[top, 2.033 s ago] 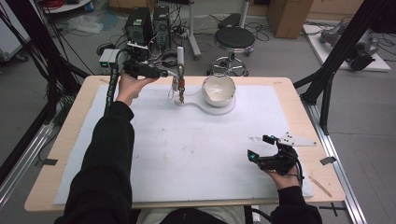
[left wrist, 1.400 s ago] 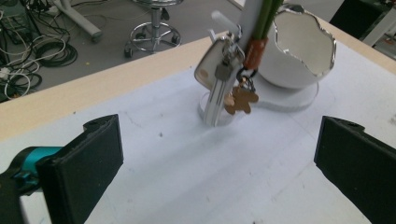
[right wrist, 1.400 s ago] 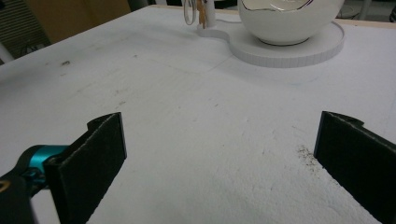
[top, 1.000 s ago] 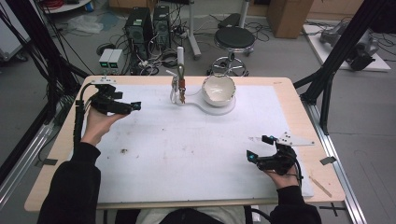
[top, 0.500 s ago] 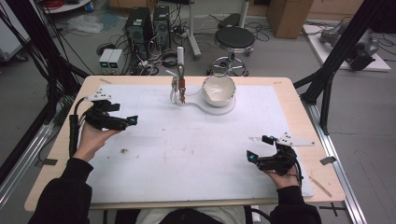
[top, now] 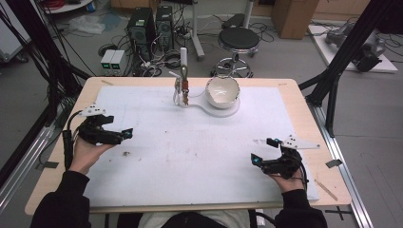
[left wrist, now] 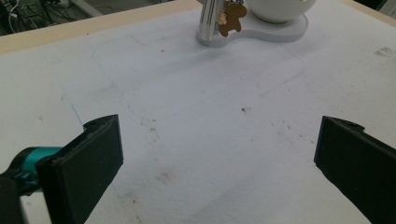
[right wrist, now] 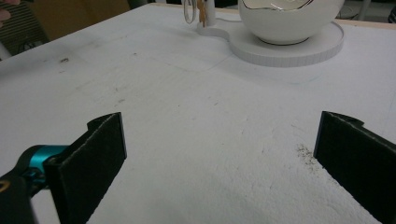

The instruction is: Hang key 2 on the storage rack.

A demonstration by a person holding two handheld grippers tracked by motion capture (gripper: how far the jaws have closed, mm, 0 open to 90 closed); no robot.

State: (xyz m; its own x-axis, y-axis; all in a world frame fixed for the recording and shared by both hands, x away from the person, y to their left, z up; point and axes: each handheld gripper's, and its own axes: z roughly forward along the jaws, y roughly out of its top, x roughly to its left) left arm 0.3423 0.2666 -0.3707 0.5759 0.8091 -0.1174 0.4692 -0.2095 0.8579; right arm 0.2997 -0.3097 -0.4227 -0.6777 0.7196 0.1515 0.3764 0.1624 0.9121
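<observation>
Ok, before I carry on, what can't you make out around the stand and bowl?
- Bowl inside: rim cut by top edge in the left gripper view; high view too small.
- Stand top: cropped in both gripper views.
- Hanging charms: small, blurred; how they attach is unclear.
- Base plate far side: hidden behind the bowl.

Black sleeves, black gripper (top: 127, 134) jaws, teal fittings, trailing cables
</observation>
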